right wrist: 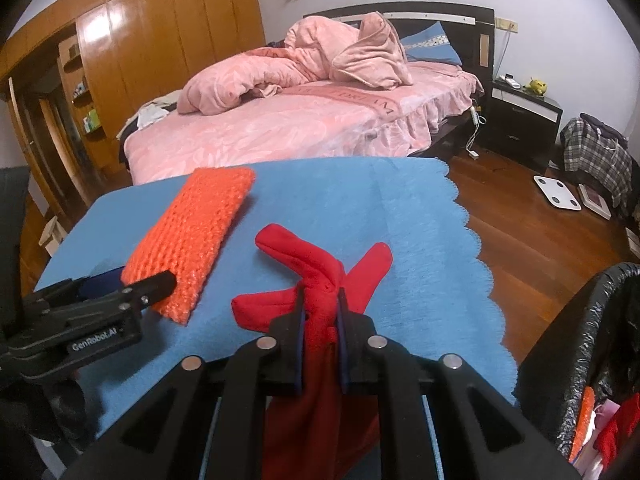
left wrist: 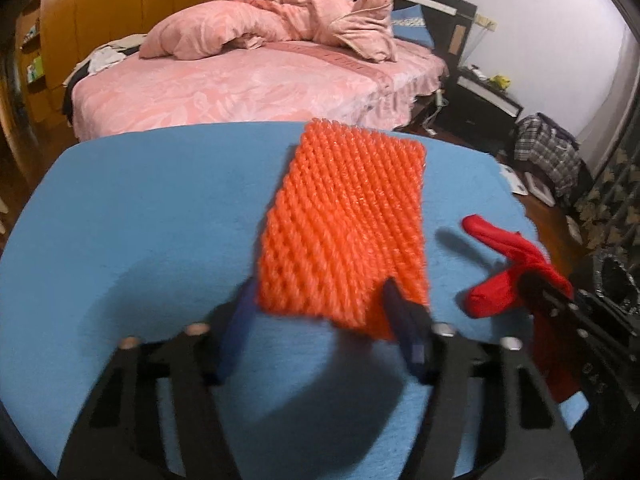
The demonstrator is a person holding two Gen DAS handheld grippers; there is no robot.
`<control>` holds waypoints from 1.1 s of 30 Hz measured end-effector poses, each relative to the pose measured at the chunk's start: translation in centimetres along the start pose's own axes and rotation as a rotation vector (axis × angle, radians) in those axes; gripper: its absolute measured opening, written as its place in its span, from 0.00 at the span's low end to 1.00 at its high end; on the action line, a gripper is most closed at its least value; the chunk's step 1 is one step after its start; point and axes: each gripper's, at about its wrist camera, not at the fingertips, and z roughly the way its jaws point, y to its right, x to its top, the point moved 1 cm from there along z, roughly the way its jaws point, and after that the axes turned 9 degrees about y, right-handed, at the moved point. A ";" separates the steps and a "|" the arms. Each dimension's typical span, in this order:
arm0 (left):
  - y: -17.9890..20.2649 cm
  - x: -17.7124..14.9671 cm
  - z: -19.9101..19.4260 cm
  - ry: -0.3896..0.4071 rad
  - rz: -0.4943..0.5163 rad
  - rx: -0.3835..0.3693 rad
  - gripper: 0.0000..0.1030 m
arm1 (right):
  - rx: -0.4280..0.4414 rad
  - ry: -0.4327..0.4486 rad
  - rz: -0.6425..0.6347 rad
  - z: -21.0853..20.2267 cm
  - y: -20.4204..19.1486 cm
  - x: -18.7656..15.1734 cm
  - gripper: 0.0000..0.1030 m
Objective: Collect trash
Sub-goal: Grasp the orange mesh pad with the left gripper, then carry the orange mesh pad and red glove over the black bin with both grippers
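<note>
Red cloth (right wrist: 316, 280) is pinched at its knot by the right gripper (right wrist: 320, 300), probably for carrying to the lined bin (right wrist: 592, 320) just right of the blue mat (right wrist: 400, 208). Orange mesh (left wrist: 344, 224) lies flat on the mat, its near edge between the half-closed jaws of the left gripper (left wrist: 320, 312); whether the pads are pressing cannot be told.
</note>
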 end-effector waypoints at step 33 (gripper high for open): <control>2.6 0.2 -5.3 0.133 0.075 0.024 0.17 | 0.037 0.018 0.019 -2.2 0.3 1.4 0.13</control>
